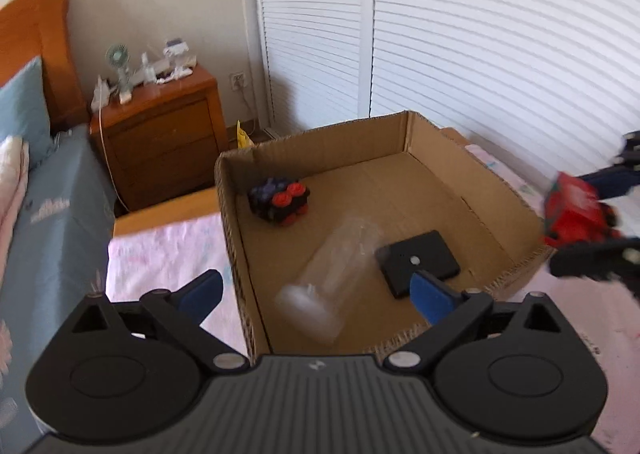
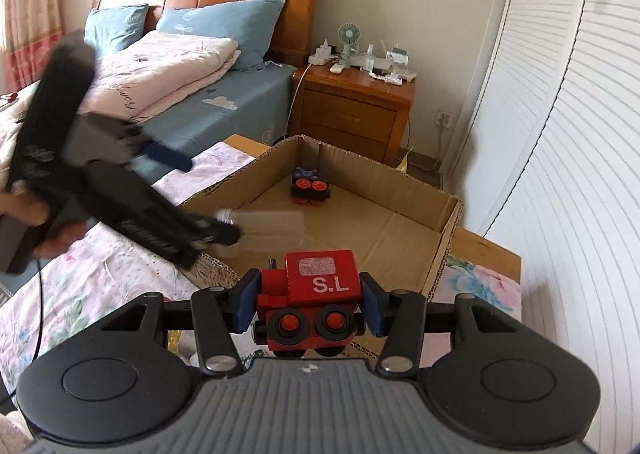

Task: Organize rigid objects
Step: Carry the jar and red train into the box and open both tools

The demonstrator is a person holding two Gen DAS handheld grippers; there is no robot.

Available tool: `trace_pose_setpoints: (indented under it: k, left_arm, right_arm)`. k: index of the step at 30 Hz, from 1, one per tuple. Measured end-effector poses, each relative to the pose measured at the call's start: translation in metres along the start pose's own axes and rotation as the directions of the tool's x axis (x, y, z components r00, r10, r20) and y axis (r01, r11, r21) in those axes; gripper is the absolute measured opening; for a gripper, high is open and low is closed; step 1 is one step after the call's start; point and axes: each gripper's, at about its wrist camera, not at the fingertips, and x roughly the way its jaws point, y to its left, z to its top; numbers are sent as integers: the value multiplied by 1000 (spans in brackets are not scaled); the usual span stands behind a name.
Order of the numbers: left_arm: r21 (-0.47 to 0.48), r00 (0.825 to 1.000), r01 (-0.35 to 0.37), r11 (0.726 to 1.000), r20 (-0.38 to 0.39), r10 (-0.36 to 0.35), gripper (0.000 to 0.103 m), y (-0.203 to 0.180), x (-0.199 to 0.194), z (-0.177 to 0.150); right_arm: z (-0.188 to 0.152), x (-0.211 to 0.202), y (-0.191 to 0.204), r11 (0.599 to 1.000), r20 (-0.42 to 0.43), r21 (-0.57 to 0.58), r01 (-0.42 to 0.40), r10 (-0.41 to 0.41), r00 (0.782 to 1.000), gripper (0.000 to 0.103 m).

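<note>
**Toy train held at the box's edge**

The right gripper (image 2: 308,304) clamps a red toy locomotive (image 2: 316,294) just short of the cardboard box (image 1: 516,189). The left gripper (image 1: 316,294) stands wide open and empty above a blurred clear plastic bottle (image 1: 332,274) inside the box, near a black slab (image 1: 420,258) and a dark toy engine (image 1: 280,201).

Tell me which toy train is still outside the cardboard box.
The red toy train marked S.L, clamped in the right gripper; the dark toy train sits inside the cardboard box.
</note>
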Motion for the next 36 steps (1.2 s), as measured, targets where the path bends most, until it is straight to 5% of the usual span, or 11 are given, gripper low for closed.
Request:
trace_pose_setpoints:
  k: [6,10,20,22,24,36]
  left_arm:
    - [-23,999,35,999,-13,-35,100,3,-41,-31]
    - [-21,1000,-7,1000,-16,7,100,-2,-64,-54]
    - [-175,999,-8,985,40,15,100,6,-92,-90]
    - [-175,999,-12,985,41,20,100,7,-94,-94]
    - [-167,999,-19,986,42,26,100,7,-94,-96]
    - [-178,999,15,984,32,-10,100,8,-98,-110]
  right_arm:
    - [10,22,-7,999,-27,37,12,-11,1000,57]
    - [19,37,-13,998,-50,65,27,-24,998,57]
    - [66,96,-37,989,-106,103,111,-100,989,57]
    - [74,105,-41,984,-100,111,137,-127,987,71]
    - [77,107,-42,979,-91,127,160,-149,985,100]
    - [39,46,-6,977,-52,156,143,-137,989,103]
